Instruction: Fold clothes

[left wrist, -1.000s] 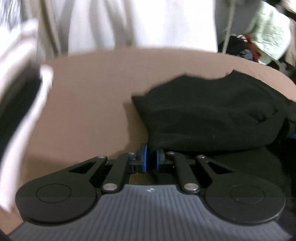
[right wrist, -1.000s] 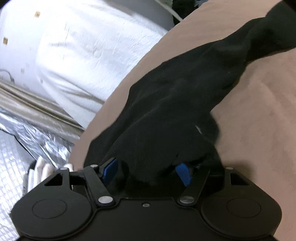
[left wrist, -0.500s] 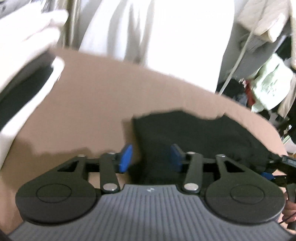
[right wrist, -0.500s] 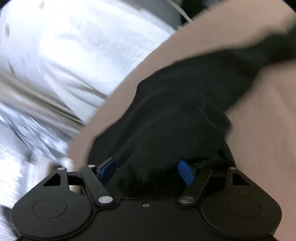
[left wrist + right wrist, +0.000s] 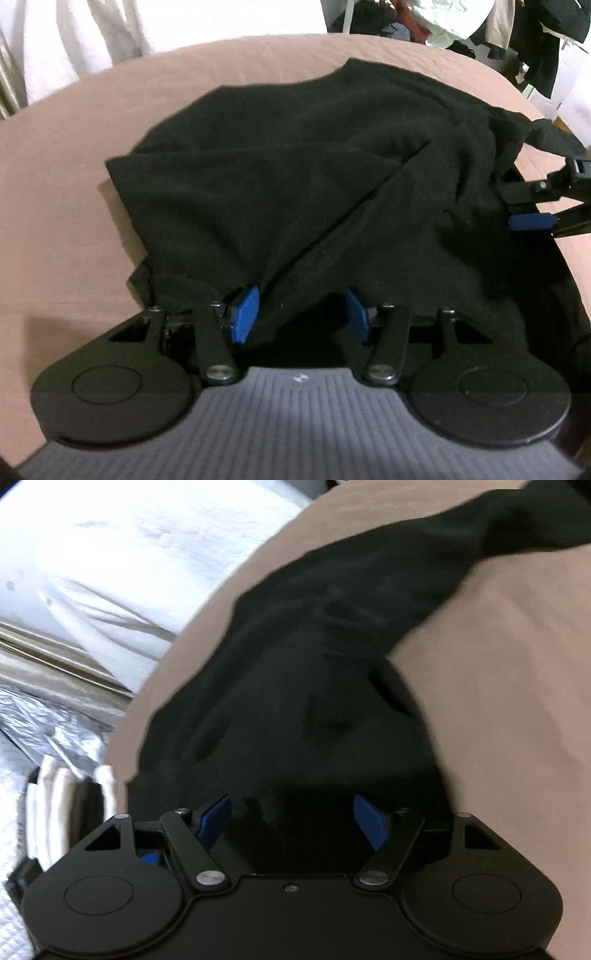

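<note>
Black garment point(image 5: 295, 177) lies bunched, partly folded with a diagonal edge, on the brown surface point(image 5: 55, 184). Left gripper point(image 5: 301, 314) at its near edge: fingers spread, cloth draped between them but not pinched. Right gripper point(image 5: 291, 821): likewise spread over cloth, no grip evident.

Risk: closing now could catch several layers and drag the fold askew.

Bare surface left and far; right edge close.

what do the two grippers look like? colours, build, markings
Both alike. Left gripper: black linkage bars with silver pivot pins, blue pads, round black discs, grey ribbed body with a small white mark. Right gripper: same, but a smooth black body. White glove beside it.
</note>
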`<state>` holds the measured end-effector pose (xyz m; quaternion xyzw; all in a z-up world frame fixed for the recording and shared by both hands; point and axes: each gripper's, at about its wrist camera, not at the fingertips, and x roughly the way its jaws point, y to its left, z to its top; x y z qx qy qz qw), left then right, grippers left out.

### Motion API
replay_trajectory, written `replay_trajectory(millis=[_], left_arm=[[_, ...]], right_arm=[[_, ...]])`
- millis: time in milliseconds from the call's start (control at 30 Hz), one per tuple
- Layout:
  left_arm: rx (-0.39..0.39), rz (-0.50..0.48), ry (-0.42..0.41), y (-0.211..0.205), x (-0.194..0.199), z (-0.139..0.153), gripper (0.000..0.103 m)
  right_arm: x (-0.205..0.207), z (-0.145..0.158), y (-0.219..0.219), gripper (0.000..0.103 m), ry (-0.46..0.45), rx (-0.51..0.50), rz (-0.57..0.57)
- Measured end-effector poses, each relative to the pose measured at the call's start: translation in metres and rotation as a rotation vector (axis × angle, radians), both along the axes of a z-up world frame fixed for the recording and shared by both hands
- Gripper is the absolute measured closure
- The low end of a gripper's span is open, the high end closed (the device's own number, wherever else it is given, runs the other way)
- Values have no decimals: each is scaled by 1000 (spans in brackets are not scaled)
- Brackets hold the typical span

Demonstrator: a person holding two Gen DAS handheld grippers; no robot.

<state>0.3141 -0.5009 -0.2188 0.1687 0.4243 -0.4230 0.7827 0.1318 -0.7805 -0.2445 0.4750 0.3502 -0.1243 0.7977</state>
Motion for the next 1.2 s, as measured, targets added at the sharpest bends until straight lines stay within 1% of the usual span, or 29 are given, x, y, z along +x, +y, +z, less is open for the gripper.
replay_trajectory(millis=[67,133,167,200,267,300,333,367,400,433,467,500,533,567,633,700,733,767,800,833,867,900,933,967,1000,1067,1133,1167,1200], left_arm=[[-137,-8,-44,4,-6,17,51],[-259,-3,-95,3,-11,29,46],[-284,11,-129,0,-11,29,41],[-302,26,-163,-5,-11,28,36],[-313,51,-208,-14,-8,20,36],[-275,50,-199,-20,-6,12,36],[-192,54,-182,-29,-2,0,38],[-143,69,-157,-35,1,-10,47],[-143,69,-120,-35,3,-17,54],[-145,59,-100,-34,2,-19,55],[-145,47,-86,-32,2,-19,66],[-162,18,-58,-31,0,-17,84],[-183,-17,-27,-31,-2,-14,91],[-204,-51,4,-30,-4,-11,103],[-243,-129,52,-31,-11,-7,103],[-222,-184,5,-39,-21,-6,103],[-197,-180,-35,-42,-25,-7,103],[-171,-170,-76,-46,-29,-9,102],[-172,-153,-117,-48,-31,-7,98],[-180,-135,-158,-48,-33,-6,98],[-188,-117,-199,-49,-35,-4,94],[-191,-98,-228,-45,-36,-2,81],[-197,-85,-242,-43,-34,1,71],[-204,-72,-254,-42,-30,4,54],[-218,-69,-258,-41,-28,3,47],[-213,-74,-235,-37,-25,5,48],[-187,-100,-172,-41,-23,-1,62],[-183,-116,-142,-40,-26,-3,85],[-171,-129,-115,-42,-27,-5,94]], right_arm=[[1,4,1,25,-9,-9,8],[8,5,0,25,-19,-38,19],[10,5,-1,25,-25,-58,15],[12,6,-2,25,-34,-75,11],[14,5,-4,25,-52,-93,10],[15,4,-4,25,-63,-90,8],[17,3,-4,25,-74,-84,5],[16,3,-5,25,-85,-76,5],[15,4,-5,25,-92,-69,6],[15,4,-5,25,-97,-64,7],[15,4,-6,25,-101,-61,8],[14,5,-6,25,-105,-58,7],[15,6,-6,25,-110,-57,7],[14,7,-6,25,-118,-55,7],[13,8,-6,25,-134,-50,4],[13,9,-6,25,-148,-40,-3],[11,9,-7,25,-155,-30,-5],[10,8,-8,25,-162,-20,-8],[9,7,-9,25,-167,-9,-9],[9,6,-10,25,-169,0,-12],[8,5,-10,25,-170,7,-17],[9,4,-10,25,-168,9,-19],[9,3,-9,25,-166,8,-20],[9,3,-9,25,-162,7,-21],[10,3,-8,25,-160,3,-23],[11,1,-8,25,-156,-2,-28],[11,-2,-9,25,-157,16,-48],[10,-4,-11,25,-163,42,-68],[9,-7,-12,25,-178,84,-90]])
